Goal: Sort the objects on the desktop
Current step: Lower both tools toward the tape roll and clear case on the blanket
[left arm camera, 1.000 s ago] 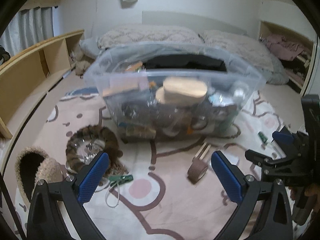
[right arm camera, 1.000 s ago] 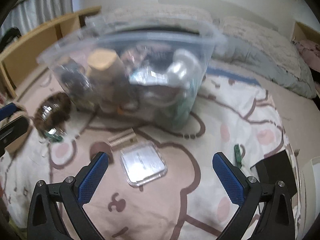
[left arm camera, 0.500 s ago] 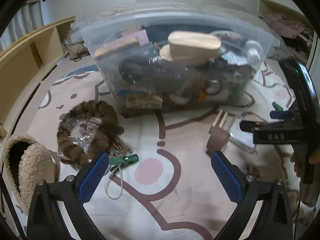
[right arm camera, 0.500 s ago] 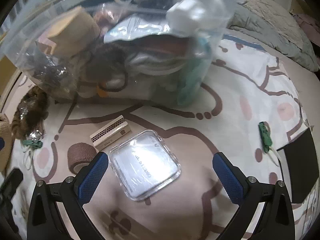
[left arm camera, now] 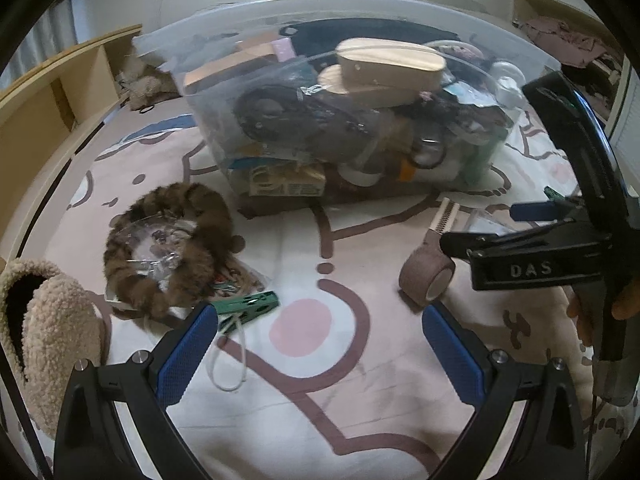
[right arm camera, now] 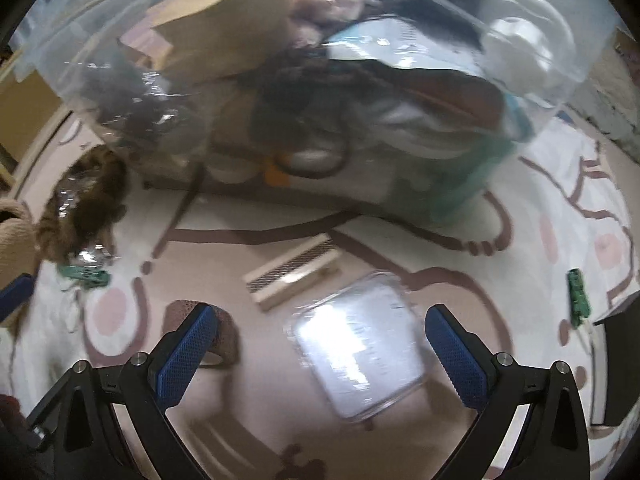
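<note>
Both grippers spread wide, nothing held. The left gripper [left arm camera: 316, 344] hangs over the rug [left arm camera: 360, 400], a green clip [left arm camera: 248, 306] just beside its left finger and a brown tape roll [left arm camera: 426, 276] near its right. "DAS" reads white on the right gripper's black body. The right gripper [right arm camera: 320, 348] sits low over a clear square case [right arm camera: 360, 356], its print blurred; a matchbox [right arm camera: 294, 276] lies just beyond. The full bin [left arm camera: 360, 120] stands behind.

ahead: storage bin [right arm camera: 320, 80] blocks | open blanket [left arm camera: 304, 360] between grippers' fingers
</note>
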Demonstrator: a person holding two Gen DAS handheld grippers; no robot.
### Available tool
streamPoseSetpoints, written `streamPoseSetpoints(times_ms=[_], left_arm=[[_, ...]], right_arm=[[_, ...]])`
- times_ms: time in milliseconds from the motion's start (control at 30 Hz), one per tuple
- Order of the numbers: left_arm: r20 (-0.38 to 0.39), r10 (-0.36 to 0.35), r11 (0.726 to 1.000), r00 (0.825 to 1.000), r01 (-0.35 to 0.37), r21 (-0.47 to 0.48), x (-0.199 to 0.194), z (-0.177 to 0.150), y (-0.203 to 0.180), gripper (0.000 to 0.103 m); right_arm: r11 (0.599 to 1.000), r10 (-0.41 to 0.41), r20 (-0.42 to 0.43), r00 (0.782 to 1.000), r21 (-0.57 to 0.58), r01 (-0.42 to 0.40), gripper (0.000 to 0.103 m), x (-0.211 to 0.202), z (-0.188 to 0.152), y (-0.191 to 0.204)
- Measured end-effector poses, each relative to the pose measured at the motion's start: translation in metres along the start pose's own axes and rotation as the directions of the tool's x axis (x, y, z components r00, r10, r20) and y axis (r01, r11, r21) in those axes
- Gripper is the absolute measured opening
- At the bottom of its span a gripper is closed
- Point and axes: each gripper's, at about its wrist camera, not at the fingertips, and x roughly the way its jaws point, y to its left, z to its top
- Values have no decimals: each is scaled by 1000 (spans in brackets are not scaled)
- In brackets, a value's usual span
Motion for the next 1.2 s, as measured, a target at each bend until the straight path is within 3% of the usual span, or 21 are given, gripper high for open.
streamPoseSetpoints(times_ms=[167,300,567,767,833,1000,1200], left_arm=[[65,23,999,998,-20,-44,-16,3,23,103],[86,49,993,995,-39,-107,-23,7,46,103],[17,17,969,1000,-12,-247,-12,7,62,103],[-6,-13,971,1000,11,-237,-5,9,43,103],[-10,-20,977,1000,17,-215,-2,10,35,103],[-24,-46,985,999,42,-167,9,12,10,103],[-55,-77,992,995,71,-109,25,10,-19,103]], right_arm=[[997,81,-37,996,5,-81,103,-1,-6,9],[994,101,-55,993,-44,-104,103,-5,-11,18],[978,59,-85,995,-194,-75,103,-8,-28,25],[960,59,-87,995,-269,-80,103,-11,-38,18],[967,71,-61,996,-240,-84,103,-17,-33,7],[996,88,16,996,-15,-87,103,-26,-16,-42],[987,-1,28,1000,162,-4,103,-17,-5,-82]])
